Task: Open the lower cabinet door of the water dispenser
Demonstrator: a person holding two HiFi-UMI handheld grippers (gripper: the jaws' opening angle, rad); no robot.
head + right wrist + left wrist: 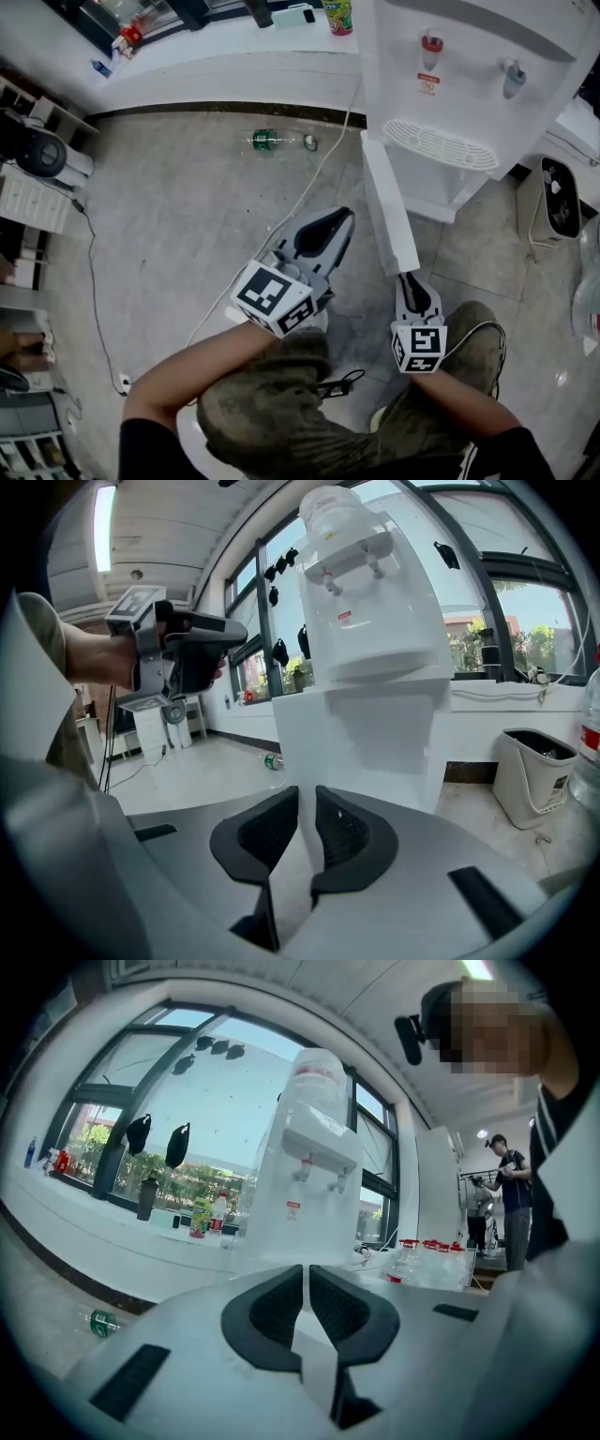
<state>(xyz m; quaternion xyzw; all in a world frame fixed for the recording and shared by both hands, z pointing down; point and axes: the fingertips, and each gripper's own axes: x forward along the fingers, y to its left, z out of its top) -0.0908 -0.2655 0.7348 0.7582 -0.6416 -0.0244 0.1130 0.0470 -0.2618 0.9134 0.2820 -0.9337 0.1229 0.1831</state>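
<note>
Already the white lower cabinet door (389, 206) stood swung well out from the tall white plastic water dispenser (469, 84), with its free edge pointing near, toward the person. The right gripper (412, 281) sat at that near edge, jaws nearly together and pinching the thin panel, probably to pull the door round on its hinge. The left gripper (339, 221) hung just left of the door, jaws pressed together on nothing. It looked spare, kept clear of the door's swing. I judged the opening mostly done, maybe a little swing to go. A green plastic bottle (277, 140) lay on the grey tiled floor (187, 216) far left, well apart. A white cable (309, 187) trailed past the door's left side.
</note>
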